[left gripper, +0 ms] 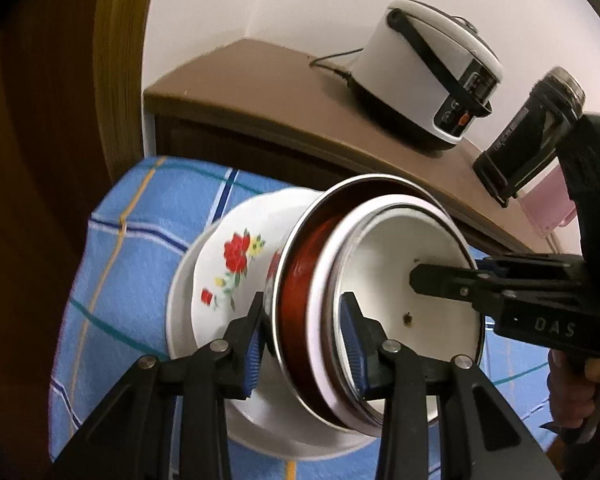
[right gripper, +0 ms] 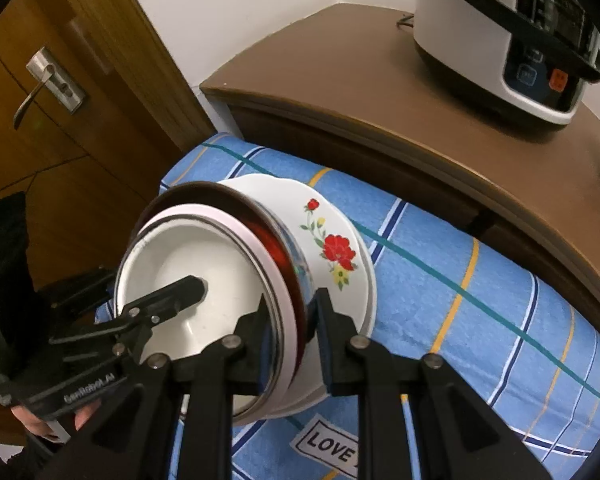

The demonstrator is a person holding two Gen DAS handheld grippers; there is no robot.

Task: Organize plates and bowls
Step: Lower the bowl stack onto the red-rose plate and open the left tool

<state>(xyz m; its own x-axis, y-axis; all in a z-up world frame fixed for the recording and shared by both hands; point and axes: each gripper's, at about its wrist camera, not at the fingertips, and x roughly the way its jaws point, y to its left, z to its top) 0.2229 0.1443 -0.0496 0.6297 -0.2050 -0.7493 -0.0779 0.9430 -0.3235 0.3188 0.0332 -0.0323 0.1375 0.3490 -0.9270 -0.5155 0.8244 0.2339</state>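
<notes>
A nested stack of tableware sits on a blue checked cloth (right gripper: 460, 280): a white bowl (left gripper: 412, 280) inside a red-lined steel bowl (left gripper: 300, 280), both resting on a flowered plate (right gripper: 332, 236) with a plain white plate (left gripper: 176, 300) apparently beneath it. The left claw (left gripper: 304, 340) pinches the near rims of the two bowls together, one finger outside the steel wall and one inside the white bowl. The right claw (right gripper: 292, 332) pinches the opposite side of the same rims, its jaws nearly pressed together. Each claw also appears in the other's view, reaching into the white bowl. The main risk is uneven lifting: if one side rises faster, the bowls may tilt, the white bowl may slide within the steel one, or the smooth rims may slip from the pads. The plates are not gripped and could shift if the bowls drag across them. The cloth surface looks soft, possibly a bed or cushion, so a set-down may rock. Open room lies on the cloth to the stack's right; the brown desk (right gripper: 380, 92) stands just behind and higher, carrying a rice cooker (right gripper: 500, 32), and its front edge limits motion that way.
</notes>
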